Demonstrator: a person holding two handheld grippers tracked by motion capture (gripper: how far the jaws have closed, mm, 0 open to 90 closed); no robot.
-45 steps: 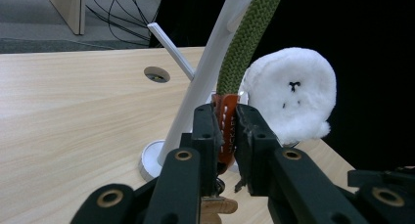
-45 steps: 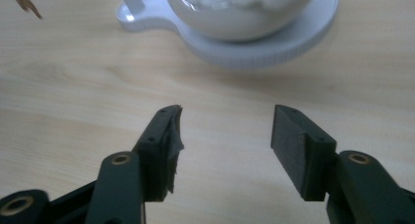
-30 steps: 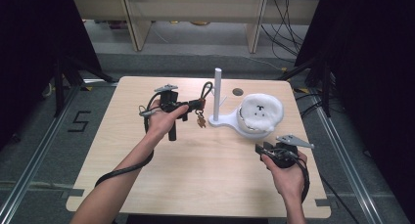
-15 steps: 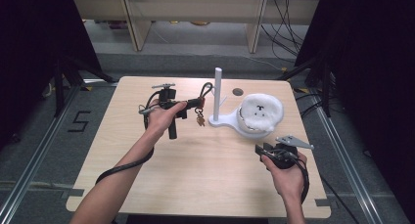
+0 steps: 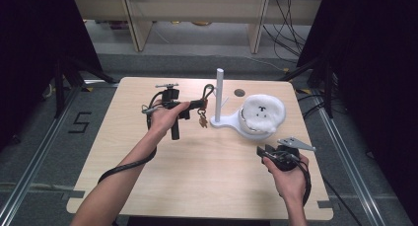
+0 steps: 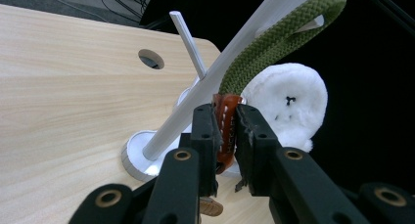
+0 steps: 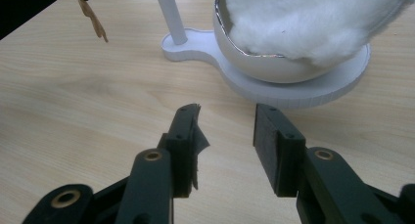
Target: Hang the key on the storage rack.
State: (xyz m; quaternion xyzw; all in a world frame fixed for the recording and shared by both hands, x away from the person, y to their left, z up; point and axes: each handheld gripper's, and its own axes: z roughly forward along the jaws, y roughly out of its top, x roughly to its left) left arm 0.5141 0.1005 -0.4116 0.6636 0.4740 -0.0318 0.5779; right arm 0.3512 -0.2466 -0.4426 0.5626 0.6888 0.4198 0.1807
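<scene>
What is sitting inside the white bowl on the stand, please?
A fluffy white plush fills the white bowl and bulges over its rim, with small dark stitched marks on it. Anything beneath the plush is covered, as is the bowl's interior.

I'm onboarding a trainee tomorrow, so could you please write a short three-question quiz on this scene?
1. True or false: the right gripper is clamped on something.
2. What does the left gripper hold? A) the white fluffy item B) the brown leather tab of the green cord loop C) the white stand's post
3. Fill in: the white fluffy item sits in a ____ on the white stand's base.

Key: 1 false, its jaws stand apart over bare table. 2 B. 3 bowl.
</scene>
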